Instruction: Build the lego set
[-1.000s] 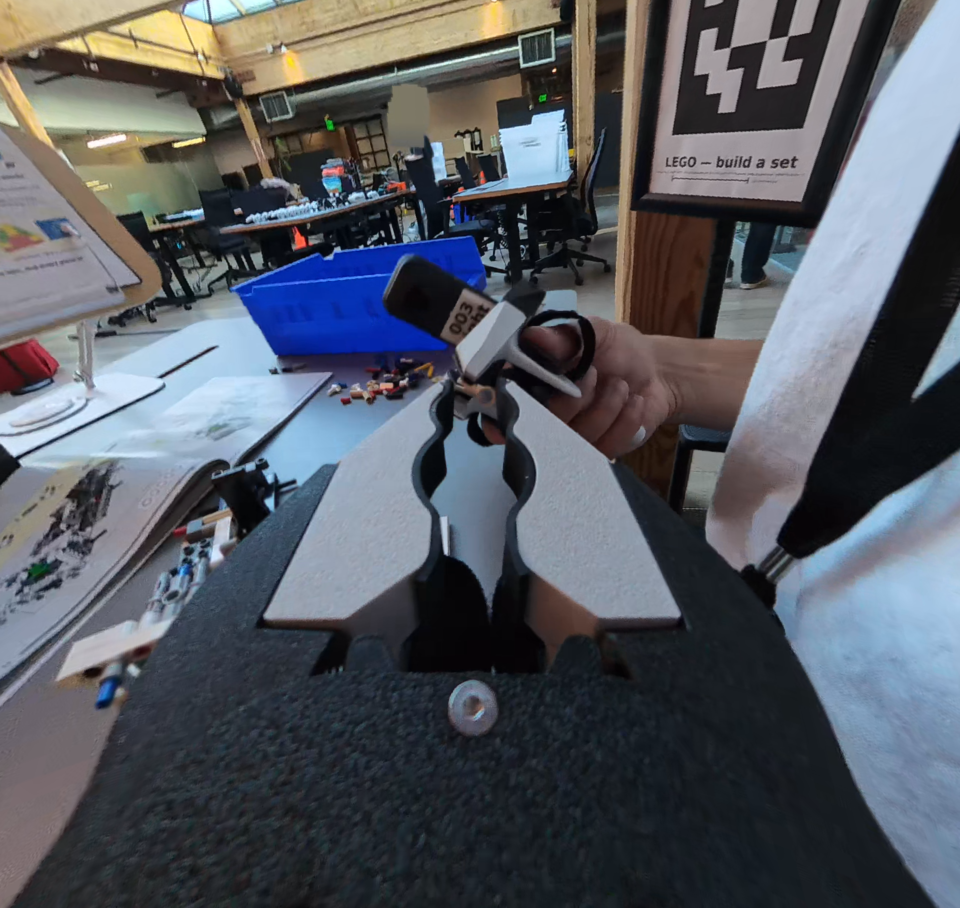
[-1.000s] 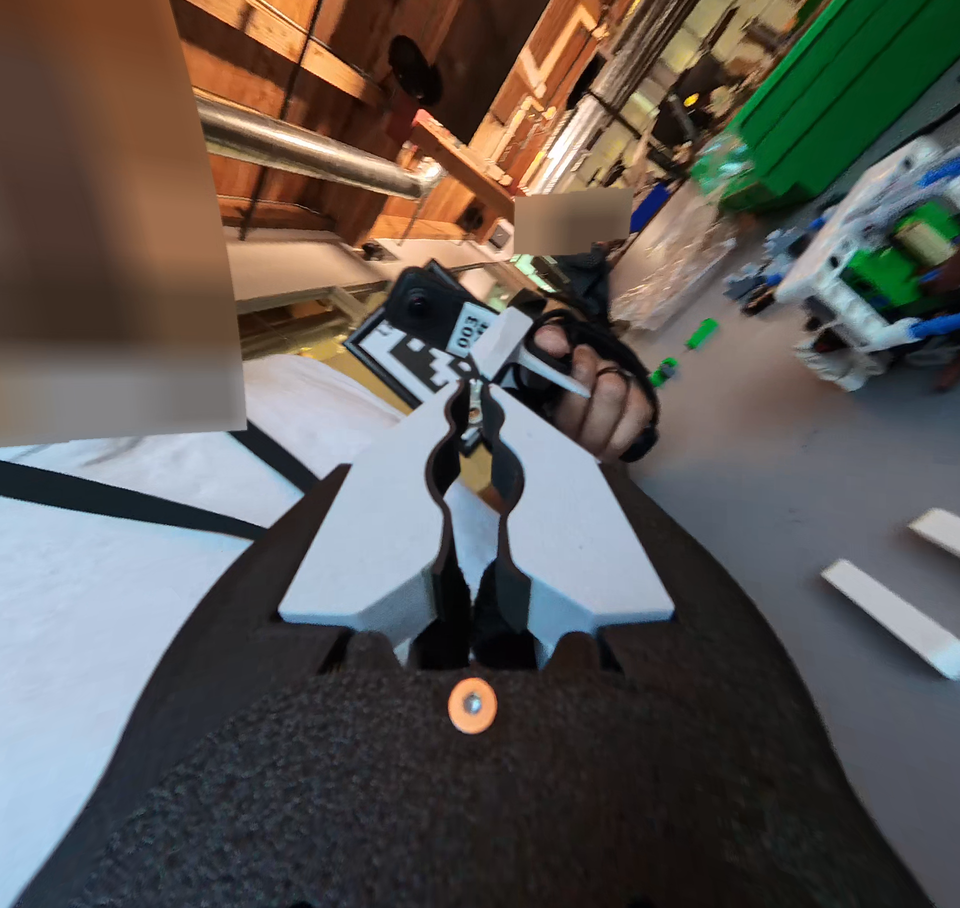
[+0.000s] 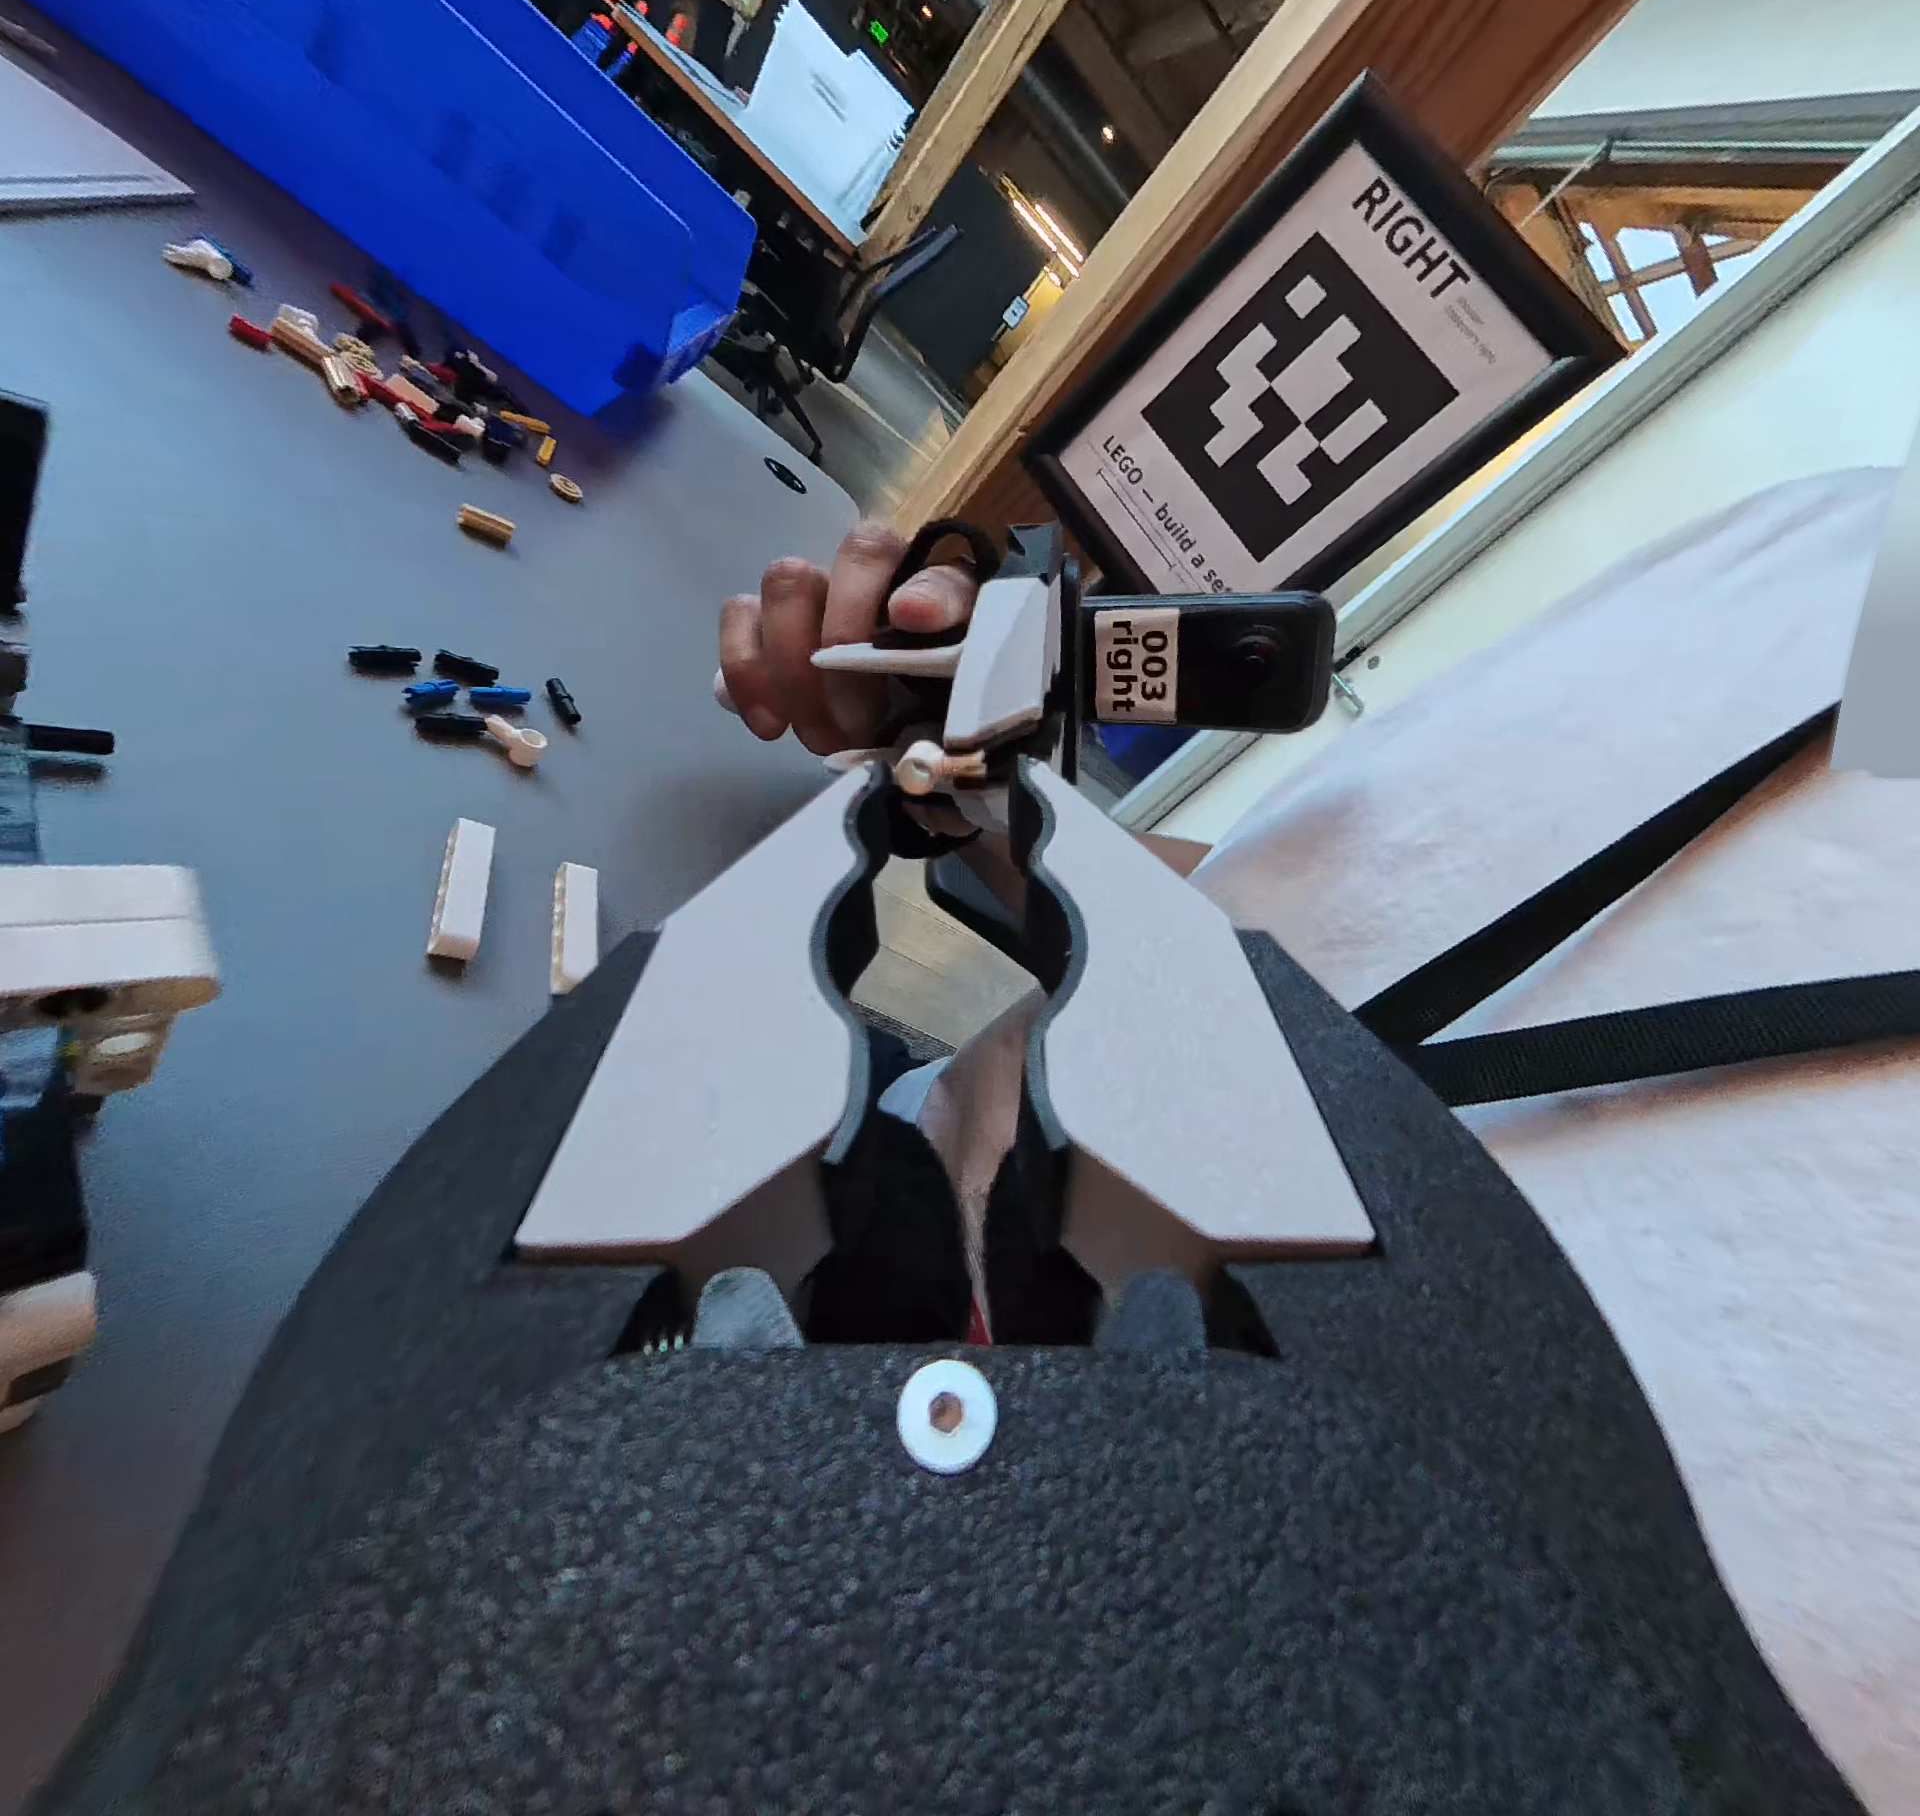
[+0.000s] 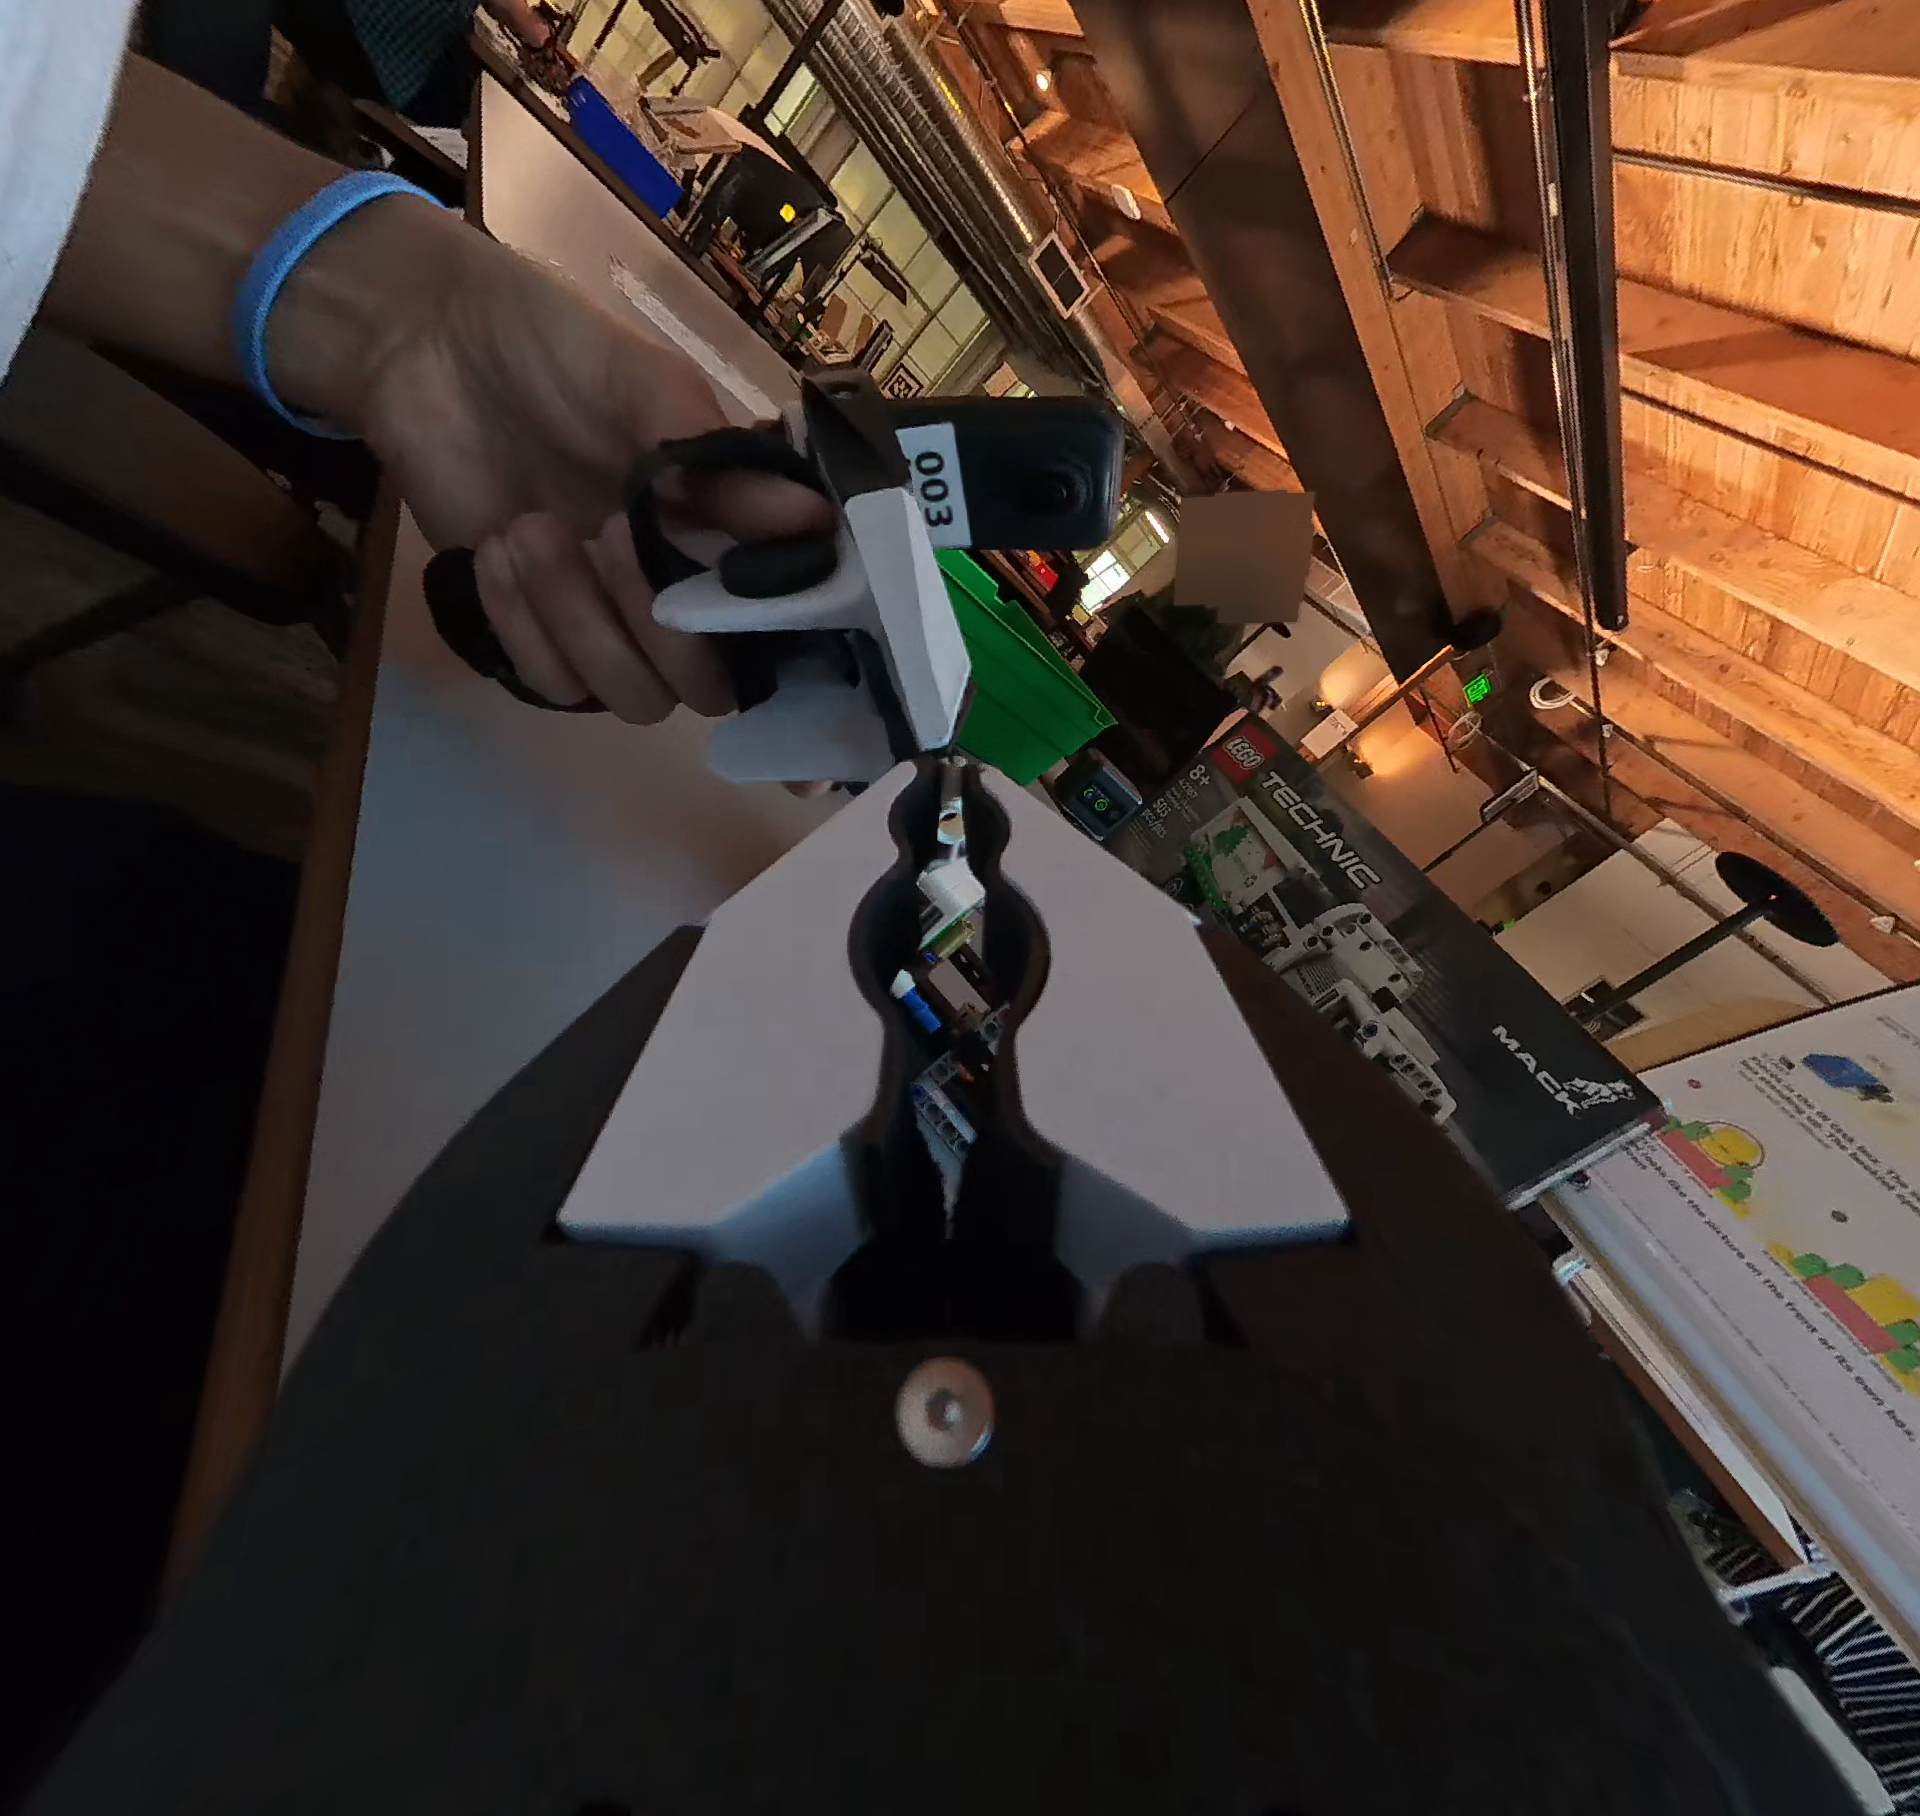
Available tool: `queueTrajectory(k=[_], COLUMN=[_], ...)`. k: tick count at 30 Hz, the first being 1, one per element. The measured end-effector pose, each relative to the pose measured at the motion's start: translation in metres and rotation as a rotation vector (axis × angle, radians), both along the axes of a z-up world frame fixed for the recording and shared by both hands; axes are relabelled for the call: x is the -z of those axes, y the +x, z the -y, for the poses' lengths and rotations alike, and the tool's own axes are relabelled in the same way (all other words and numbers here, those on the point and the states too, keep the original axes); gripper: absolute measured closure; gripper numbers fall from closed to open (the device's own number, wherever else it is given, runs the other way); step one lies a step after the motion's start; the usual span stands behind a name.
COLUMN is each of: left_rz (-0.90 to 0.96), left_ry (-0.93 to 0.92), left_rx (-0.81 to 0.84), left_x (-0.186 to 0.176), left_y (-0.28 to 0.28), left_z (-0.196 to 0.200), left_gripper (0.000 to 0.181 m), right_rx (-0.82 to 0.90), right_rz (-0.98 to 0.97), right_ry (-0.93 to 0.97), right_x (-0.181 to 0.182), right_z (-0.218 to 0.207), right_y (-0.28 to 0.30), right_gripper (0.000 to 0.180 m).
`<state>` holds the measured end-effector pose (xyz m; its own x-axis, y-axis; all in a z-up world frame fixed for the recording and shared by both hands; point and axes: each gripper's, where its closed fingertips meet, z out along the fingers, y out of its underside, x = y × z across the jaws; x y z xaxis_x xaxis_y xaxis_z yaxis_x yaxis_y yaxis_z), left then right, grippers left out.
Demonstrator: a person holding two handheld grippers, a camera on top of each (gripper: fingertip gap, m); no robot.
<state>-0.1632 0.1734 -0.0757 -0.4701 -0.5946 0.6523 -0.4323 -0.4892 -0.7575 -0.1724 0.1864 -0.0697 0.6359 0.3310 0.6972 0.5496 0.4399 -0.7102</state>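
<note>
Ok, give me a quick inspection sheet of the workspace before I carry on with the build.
Surface: grey table, pieces scattered over it.
Job's things: small white piece at the tool tips; partly built model at the left edge; two white beams; loose pins; pile of small pieces; set box.
Clutter: blue bin; green bin; printed sheet.
Grippers: right tool shut on the small white piece; left tool tips slightly apart around it, grip unclear. Both are off the table, tip to tip.
Cables: nothing seen.
Surroundings: framed marker sign against a wooden post.
</note>
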Motion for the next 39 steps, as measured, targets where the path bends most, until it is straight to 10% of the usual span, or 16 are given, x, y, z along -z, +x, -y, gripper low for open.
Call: queueTrajectory(k=[18, 28, 39], left_rz=[-0.046, 0.077, 0.153], left_ry=[-0.055, 0.408, 0.816], left_rx=[0.084, -0.157, -0.499], left_x=[0.002, 0.019, 0.026], left_y=[0.0, -0.003, -0.019], left_z=[0.008, -0.015, -0.061], left_gripper=[0.168, 0.168, 0.167], right_rx=[-0.07, -0.034, 0.381], right_rz=[-0.038, -0.27, -0.452], right_ry=[-0.052, -0.299, -0.872], right_x=[0.003, 0.008, 0.071], right_z=[0.006, 0.015, 0.018], right_y=[-0.002, 0.016, 0.118], right_gripper=[0.176, 0.164, 0.15])
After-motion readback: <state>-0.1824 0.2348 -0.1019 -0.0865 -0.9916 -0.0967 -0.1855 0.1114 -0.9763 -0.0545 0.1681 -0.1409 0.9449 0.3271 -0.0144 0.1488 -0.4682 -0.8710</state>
